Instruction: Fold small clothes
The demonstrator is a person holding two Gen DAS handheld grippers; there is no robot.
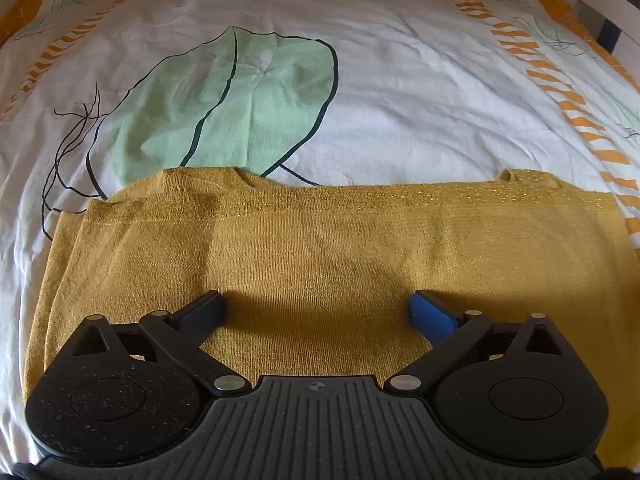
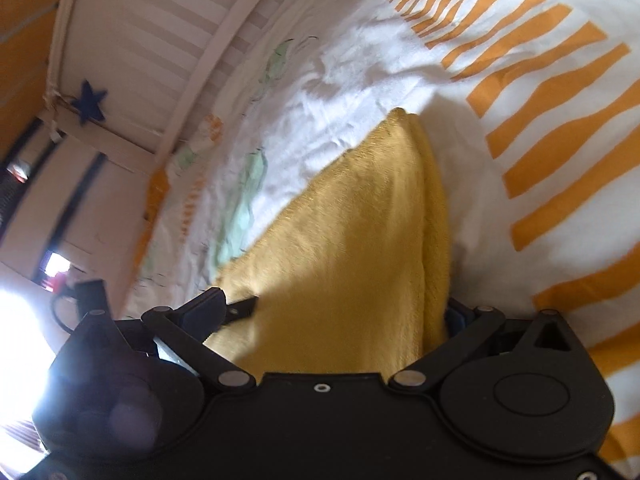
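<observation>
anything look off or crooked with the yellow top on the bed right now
Nothing looks damaged. The yellow knit top lies folded on the leaf-print bedsheet, but its far edge is uneven, with two small bumps sticking past the fold line. The left gripper and right gripper are both open over it.

Sunlit leaf-print bedspread (image 1: 380,92), white slatted bed rail (image 2: 168,36), blue star (image 2: 89,106).

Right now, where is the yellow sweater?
The yellow sweater lies flat on the leaf-print bedsheet, just below the big green leaf in the left wrist view, under the open left gripper.
</observation>
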